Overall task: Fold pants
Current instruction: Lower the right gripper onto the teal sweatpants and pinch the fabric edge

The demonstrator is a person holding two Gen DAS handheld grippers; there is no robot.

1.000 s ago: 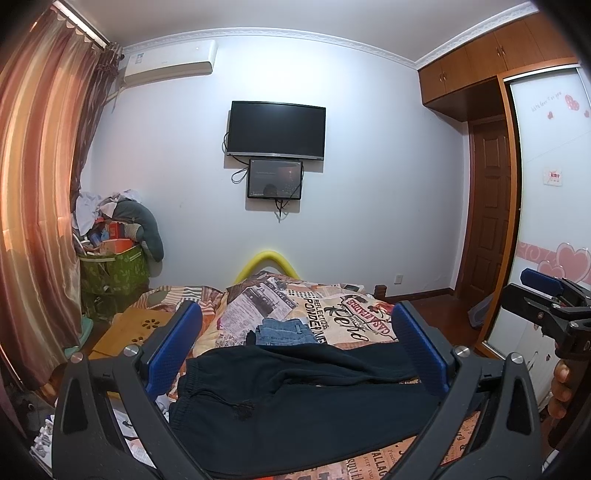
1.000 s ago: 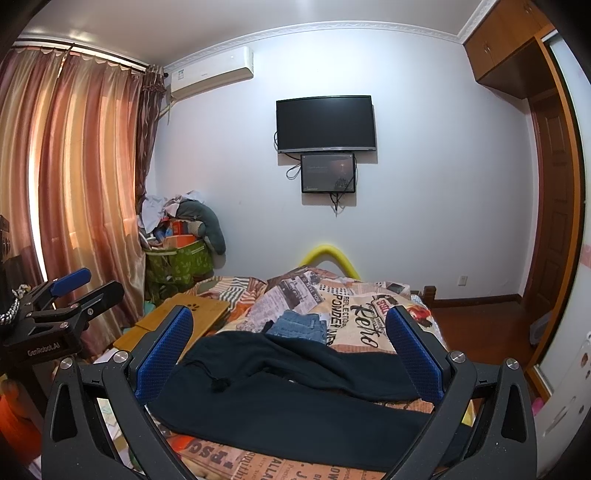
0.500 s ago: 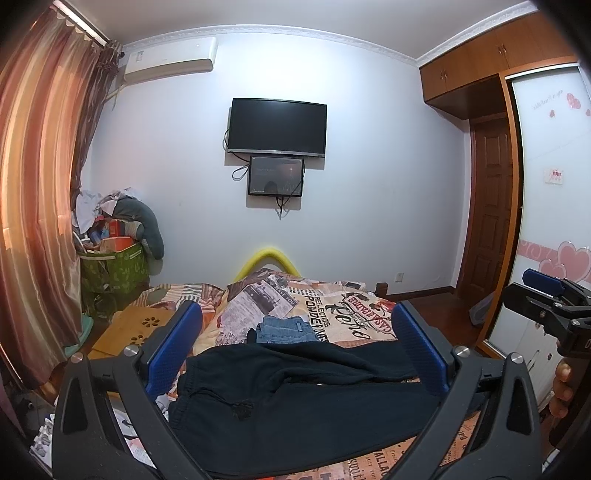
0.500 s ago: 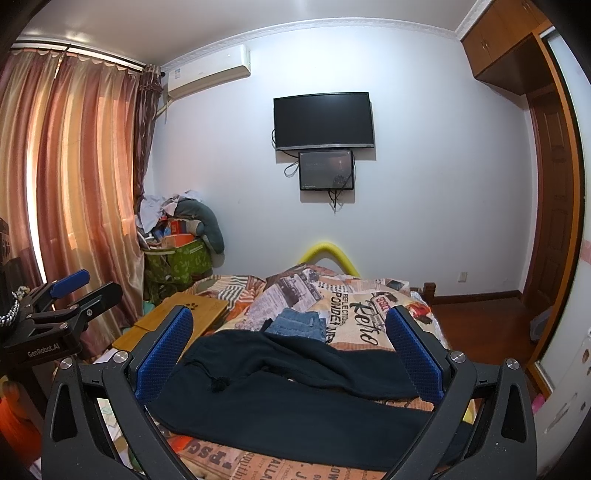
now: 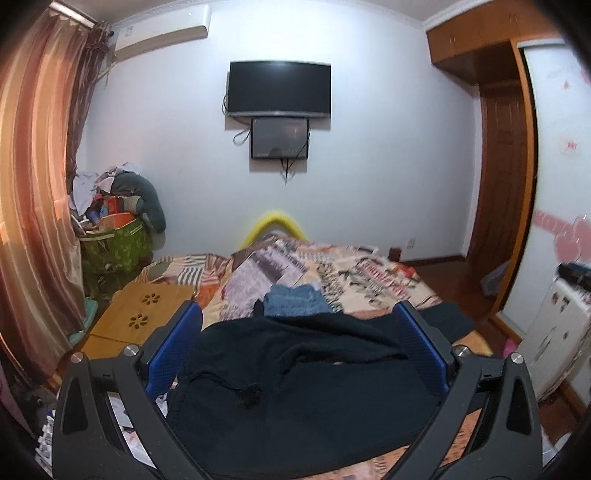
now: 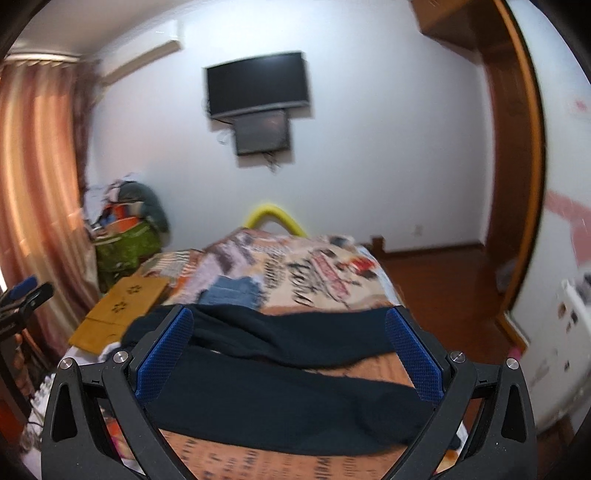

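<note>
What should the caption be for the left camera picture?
Open left gripper above black pants spread on a patterned bed.

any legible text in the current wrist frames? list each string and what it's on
None reads with certainty.
Patchwork-print bedspread: large black lettering in both views, too blurred to quote.
Bedspread's near edge in the right wrist view: dark letters, smeared.
White wardrobe door with pink hearts: faint pink marks, unreadable.
White wall air conditioner: small mark, too small.
Black wall television, black pants: no text visible.
</note>
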